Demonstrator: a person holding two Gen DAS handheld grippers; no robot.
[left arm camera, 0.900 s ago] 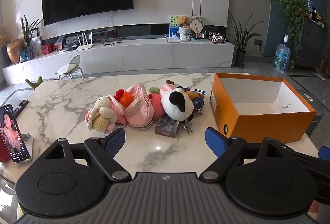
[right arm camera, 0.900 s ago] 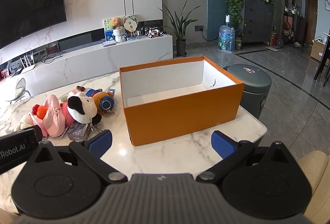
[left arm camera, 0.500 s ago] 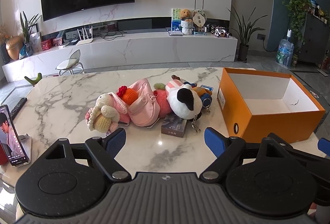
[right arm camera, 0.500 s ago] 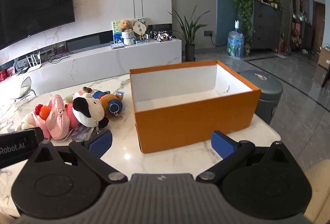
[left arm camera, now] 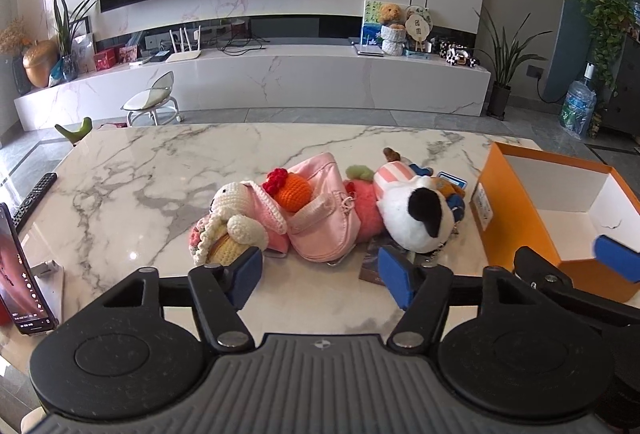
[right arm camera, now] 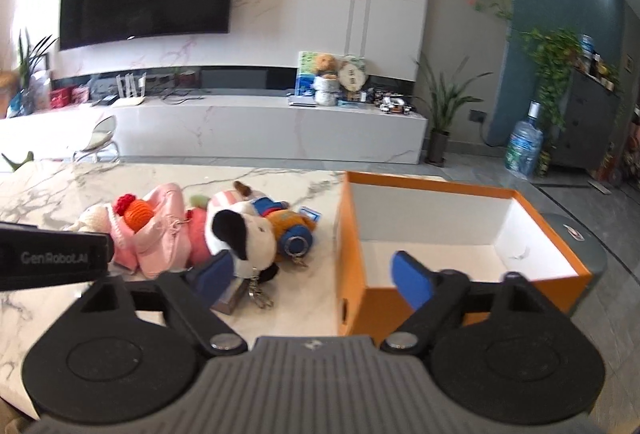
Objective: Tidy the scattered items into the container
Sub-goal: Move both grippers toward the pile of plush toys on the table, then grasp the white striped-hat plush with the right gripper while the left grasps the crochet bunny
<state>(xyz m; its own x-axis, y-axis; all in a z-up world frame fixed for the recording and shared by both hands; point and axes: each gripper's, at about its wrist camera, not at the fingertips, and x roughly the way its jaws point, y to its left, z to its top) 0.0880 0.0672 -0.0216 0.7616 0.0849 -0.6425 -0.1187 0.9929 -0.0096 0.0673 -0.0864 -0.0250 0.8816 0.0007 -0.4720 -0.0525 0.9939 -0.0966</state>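
Observation:
A pile of toys lies on the marble table: a crocheted bunny, a pink bag with an orange crochet ball, a black-and-white plush dog, a small dark box. An open, empty orange box stands to their right. My left gripper is open and empty, just in front of the pink bag. My right gripper is open and empty, between the plush dog and the orange box.
A phone on a stand and a remote sit at the table's left edge. A grey round bin stands behind the orange box. A TV console runs along the far wall.
Both grippers have moved forward toward the toys. The right gripper has swung left, so the box now lies to its right. Both remain open.

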